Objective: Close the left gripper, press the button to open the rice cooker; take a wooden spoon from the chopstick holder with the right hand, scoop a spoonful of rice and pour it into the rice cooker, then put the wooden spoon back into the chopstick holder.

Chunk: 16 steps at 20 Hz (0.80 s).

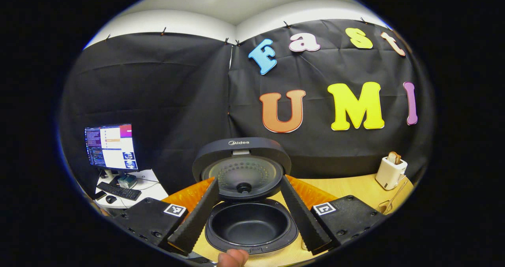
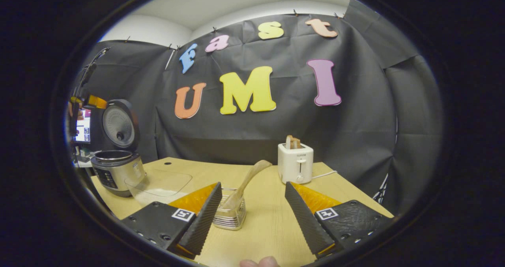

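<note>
From the left gripper view, part of the rice cooker [image 1: 251, 223] is hidden from me: my left gripper [image 1: 251, 219] has its two ribbed black fingers [image 1: 195, 219] spread wide to either side of the pot, covering the cooker's flanks, and the front edge with the button is cut off low in the view beside a fingertip [image 1: 232, 257] of the person's hand. Nothing sits between the jaws, so that claw is released. The cooker stands open, its round dark lid [image 1: 241, 166] upright with a dimpled inner plate and a small knob at the centre; the bowl below is smooth, dark and, as far as I can see, bare. In the right gripper view, my right gripper [image 2: 252, 213] is likewise released, jaws well apart, with the chopstick holder [image 2: 230, 211] just beyond the left finger, which hides its near left corner. The holder looks like a squat ribbed clear or metallic box; I cannot tell which. The wooden spoon [image 2: 247, 184] stands tilted in it, pale handle end up and to the right, its lower end hidden inside. A clear container [image 2: 159, 186] holding white rice lies on the light wooden table [image 2: 260, 227] beside the cooker [image 2: 116, 156], its edges hard to trace. A white toaster [image 2: 295, 162] stands farther back.
</note>
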Motion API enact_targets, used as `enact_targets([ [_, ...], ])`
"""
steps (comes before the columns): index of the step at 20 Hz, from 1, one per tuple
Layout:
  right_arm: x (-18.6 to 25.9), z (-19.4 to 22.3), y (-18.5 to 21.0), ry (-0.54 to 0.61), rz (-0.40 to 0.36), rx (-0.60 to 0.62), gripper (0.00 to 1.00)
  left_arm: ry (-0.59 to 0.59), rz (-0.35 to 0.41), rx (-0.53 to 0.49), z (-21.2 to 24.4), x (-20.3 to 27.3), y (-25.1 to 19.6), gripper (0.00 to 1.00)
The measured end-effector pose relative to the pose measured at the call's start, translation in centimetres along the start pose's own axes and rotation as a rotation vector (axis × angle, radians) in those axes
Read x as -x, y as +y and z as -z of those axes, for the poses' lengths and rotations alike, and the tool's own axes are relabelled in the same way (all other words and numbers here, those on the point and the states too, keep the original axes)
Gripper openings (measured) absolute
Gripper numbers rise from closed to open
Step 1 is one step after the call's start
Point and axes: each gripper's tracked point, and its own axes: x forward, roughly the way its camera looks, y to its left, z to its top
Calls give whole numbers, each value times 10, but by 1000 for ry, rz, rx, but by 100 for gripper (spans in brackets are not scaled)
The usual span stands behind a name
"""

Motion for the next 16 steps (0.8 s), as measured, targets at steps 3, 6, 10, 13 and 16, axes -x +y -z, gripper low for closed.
enact_targets([
  [3,4,-2,6,-6,-8,12,95,-17,24,-4,11,16,-19,95],
  [6,4,2,15,19,-33,21,95,-47,96,19,19,34,-47,100],
  [10,0,8,17,52,-23,52,95,-67,152,68,37,46,-66,100],
  [13,-10,10,23,72,-31,34,95,-64,158,77,50,50,-65,100],
  [16,-28,13,28,102,-27,22,96,-63,161,103,65,55,-67,100],
])
